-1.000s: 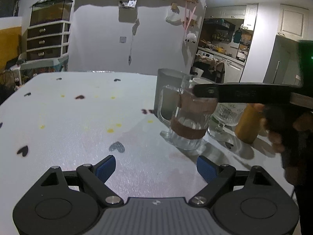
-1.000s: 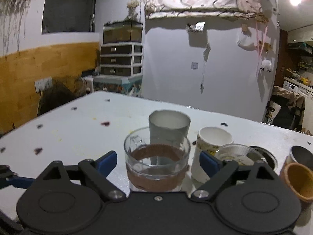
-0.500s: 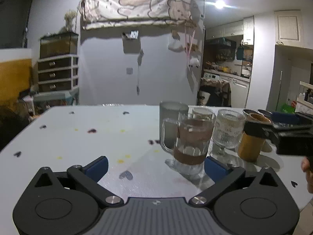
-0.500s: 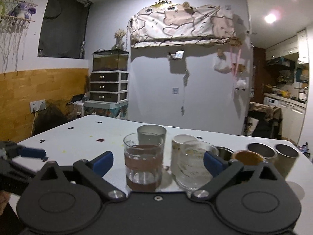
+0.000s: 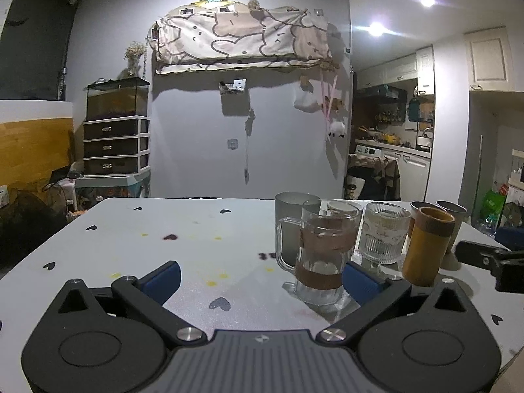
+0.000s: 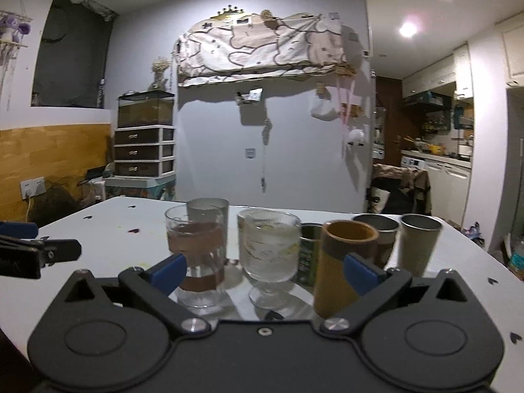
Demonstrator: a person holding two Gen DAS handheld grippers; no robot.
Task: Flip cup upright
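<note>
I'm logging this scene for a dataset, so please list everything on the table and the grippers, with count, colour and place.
glass mug: 1, clear with brown band, upright, nearest the left gripper
grey tumbler: 1, frosted grey, behind the mug
ribbed goblet: 1, clear, right of the mug
white cup: 1, white, behind mug and goblet, mostly hidden
amber cup: 1, amber-brown, right of the goblet
green can: 1, dark green, behind the amber cup
metal cups: 2, grey, far right
table: 1, white with heart marks
left gripper: 1, black with blue pads, jaws open, empty
right gripper: 1, same, jaws open, empty
</note>
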